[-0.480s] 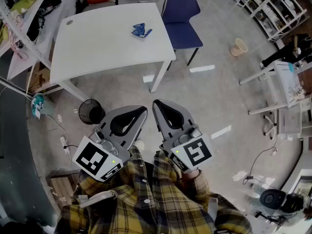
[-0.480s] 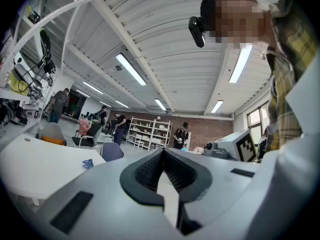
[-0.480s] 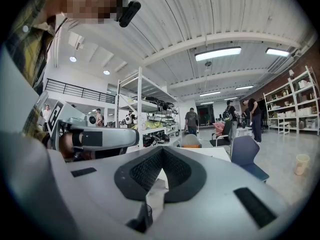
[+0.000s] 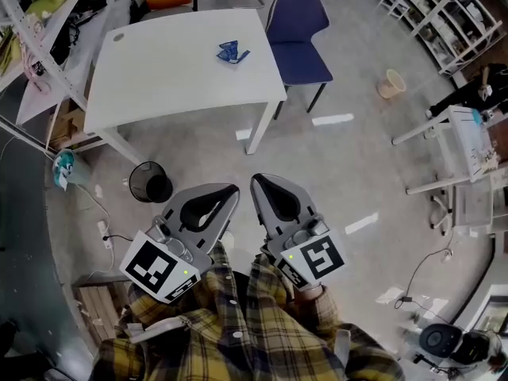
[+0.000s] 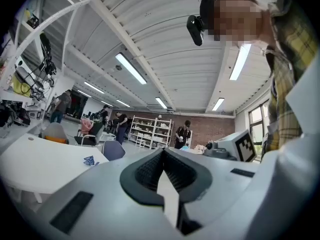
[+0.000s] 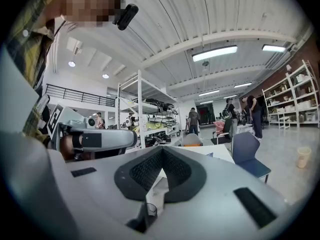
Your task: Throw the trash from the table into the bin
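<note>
**Both claws shut, trash waiting on the table**

Both claws have sunk slightly in the head view. The white rectangular table (image 4: 175,70) stands well ahead, with a blue padded chair (image 4: 298,42) at its right edge and a black mesh bin (image 4: 151,182) on the floor by its near left leg. The left claw (image 4: 230,189) and right claw (image 4: 258,179) are closed and empty. The crumpled blue wrapper (image 4: 231,51) lies near the chair-side edge. Best approached over the open floor past the near corner, opening a claw early.
</note>
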{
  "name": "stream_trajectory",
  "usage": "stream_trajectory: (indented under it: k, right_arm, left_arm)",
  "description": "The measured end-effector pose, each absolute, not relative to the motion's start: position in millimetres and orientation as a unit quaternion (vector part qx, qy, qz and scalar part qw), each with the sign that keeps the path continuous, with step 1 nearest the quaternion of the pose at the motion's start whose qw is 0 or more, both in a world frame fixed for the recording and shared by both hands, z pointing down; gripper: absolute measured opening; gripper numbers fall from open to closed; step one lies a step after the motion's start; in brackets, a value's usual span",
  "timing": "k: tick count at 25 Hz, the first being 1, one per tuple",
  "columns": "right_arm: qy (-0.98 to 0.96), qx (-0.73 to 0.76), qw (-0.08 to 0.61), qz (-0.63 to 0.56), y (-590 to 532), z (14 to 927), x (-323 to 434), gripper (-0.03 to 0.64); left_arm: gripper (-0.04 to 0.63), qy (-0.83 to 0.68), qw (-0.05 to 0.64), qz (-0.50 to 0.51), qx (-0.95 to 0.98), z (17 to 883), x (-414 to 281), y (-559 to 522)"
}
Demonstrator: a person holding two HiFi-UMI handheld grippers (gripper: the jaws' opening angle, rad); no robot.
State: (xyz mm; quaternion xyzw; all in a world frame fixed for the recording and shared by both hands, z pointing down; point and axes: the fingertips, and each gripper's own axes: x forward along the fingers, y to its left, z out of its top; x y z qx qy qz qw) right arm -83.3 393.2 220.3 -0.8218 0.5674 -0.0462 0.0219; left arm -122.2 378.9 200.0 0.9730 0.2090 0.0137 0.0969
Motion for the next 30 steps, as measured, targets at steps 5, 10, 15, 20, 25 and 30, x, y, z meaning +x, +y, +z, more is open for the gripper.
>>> stream_trajectory:
  k: [5, 10, 15, 20, 25, 30]
  right_arm:
    - [0.568, -0.819, 0.034, -0.066, 384, 234, -80, -0.002]
    - [0.562, -0.823, 0.039, -0.077, 377, 241, -66, -0.002]
    - [0.560, -0.824, 0.038, -0.079, 363, 241, -40, -0.002]
    - [0.558, -0.825, 0.031, -0.079, 332, 237, -1, -0.002]
    - [0.558, -0.826, 0.028, -0.075, 288, 234, 42, -0.002]
    - [0.553, -0.829, 0.035, -0.074, 239, 229, 83, -0.002]
  left_arm:
    - [0.008, 0.206, 0.103, 0.023, 0.973, 208, -120, 369]
    - [0.008, 0.212, 0.107, 0.028, 0.971, 212, -105, 359]
    - [0.008, 0.216, 0.109, 0.026, 0.970, 212, -75, 341]
    - [0.008, 0.221, 0.110, 0.025, 0.969, 208, -36, 310]
    - [0.008, 0.216, 0.105, 0.011, 0.971, 201, 5, 261]
    - [0.008, 0.218, 0.107, 0.010, 0.970, 204, 44, 212]
